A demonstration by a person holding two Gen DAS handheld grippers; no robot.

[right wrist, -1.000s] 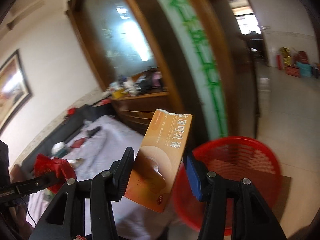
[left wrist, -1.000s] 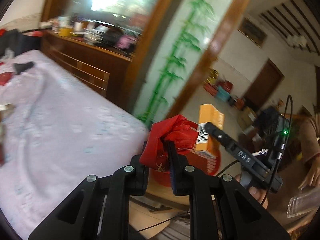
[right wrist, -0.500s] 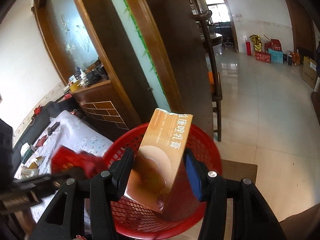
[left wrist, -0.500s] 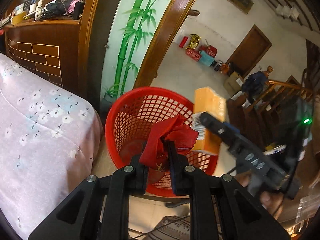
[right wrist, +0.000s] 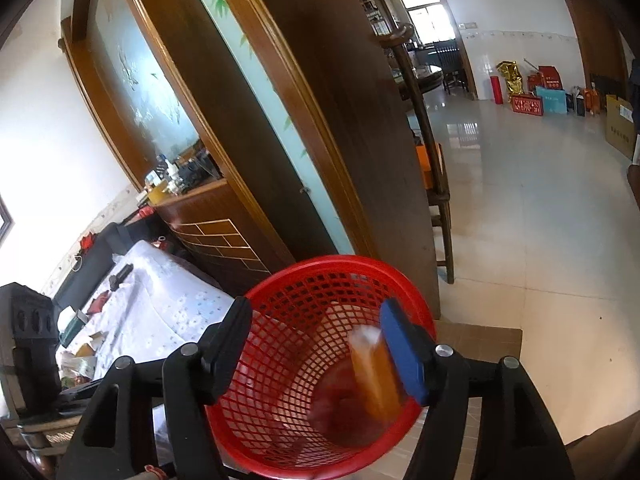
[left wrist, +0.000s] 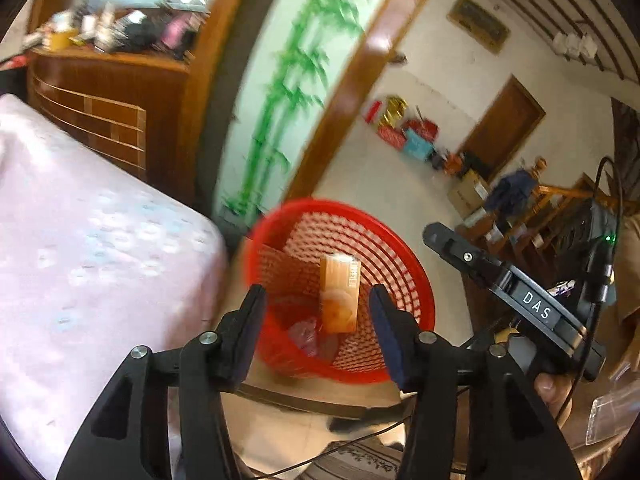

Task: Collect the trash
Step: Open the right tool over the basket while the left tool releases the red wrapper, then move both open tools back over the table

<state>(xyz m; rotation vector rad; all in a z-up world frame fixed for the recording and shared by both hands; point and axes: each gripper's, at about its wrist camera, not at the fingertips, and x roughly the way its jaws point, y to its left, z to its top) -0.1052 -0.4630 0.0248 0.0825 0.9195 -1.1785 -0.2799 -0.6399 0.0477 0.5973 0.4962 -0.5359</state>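
Note:
A red mesh basket stands on the floor beside the bed; it also shows in the right wrist view. My left gripper is open and empty above it. My right gripper is open and empty over the basket; its body shows in the left wrist view. An orange box is inside the basket, blurred, and shows in the right wrist view. A red crumpled wrapper lies blurred at the basket's bottom.
A bed with a pale flowered sheet lies left of the basket, with clutter on it. A wooden cabinet and a bamboo-painted door stand behind. A wooden chair and tiled floor are to the right.
Both grippers have opened. The red wrapper has left my left gripper and the orange box has left my right gripper; both are now in the basket.

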